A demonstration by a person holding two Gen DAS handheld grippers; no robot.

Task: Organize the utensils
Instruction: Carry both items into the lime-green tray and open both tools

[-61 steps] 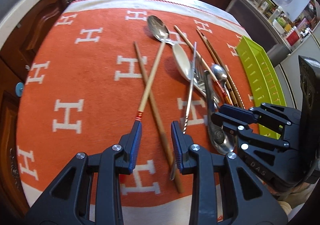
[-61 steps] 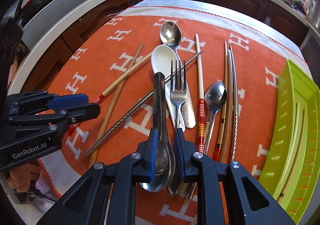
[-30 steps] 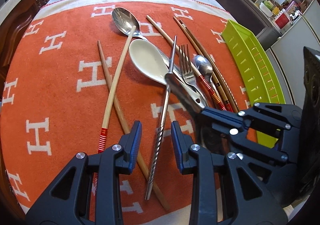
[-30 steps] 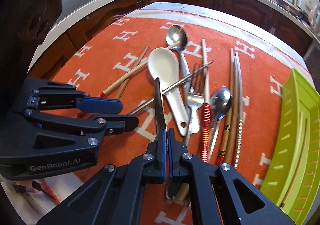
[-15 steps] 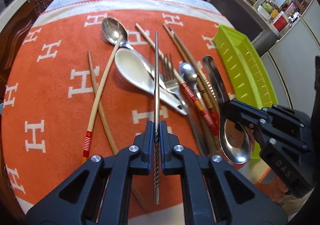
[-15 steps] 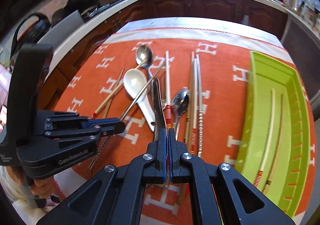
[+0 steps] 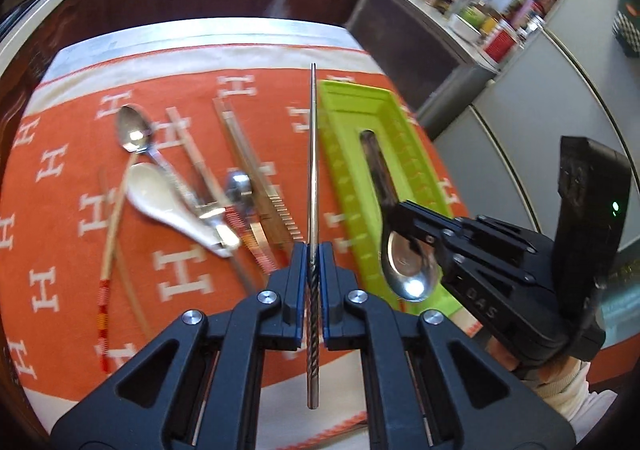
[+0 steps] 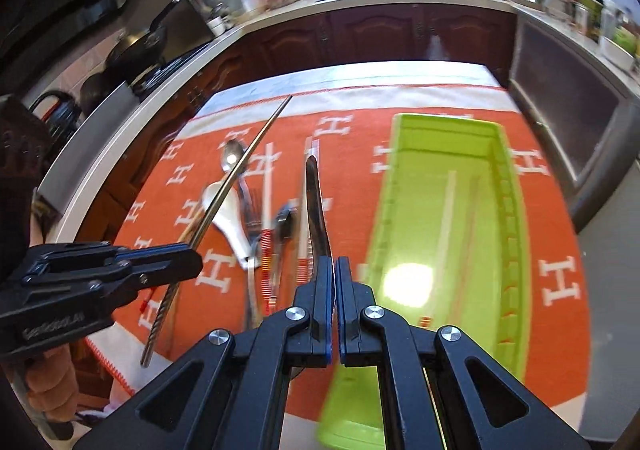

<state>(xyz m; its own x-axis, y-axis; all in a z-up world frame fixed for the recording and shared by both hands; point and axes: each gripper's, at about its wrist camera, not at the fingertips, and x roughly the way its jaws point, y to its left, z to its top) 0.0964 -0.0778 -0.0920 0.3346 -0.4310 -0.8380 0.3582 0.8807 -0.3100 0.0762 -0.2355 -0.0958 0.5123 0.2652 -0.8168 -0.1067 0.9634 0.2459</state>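
Metal chopstick (image 7: 313, 186) is pinched near its twisted end in the left gripper (image 7: 313, 282), fingers fully closed on it, tip pointing far, held above the orange cloth (image 7: 72, 154) just left of the green tray (image 7: 416, 154). Steel spoon (image 7: 402, 262) is clamped by its handle in the right gripper (image 8: 333, 302), also closed tight, bowl hanging over the tray's near end. Risks: the thin round chopstick likely pivots or slides in the pads, and both grippers sit close enough to clash or snag the tray wall.
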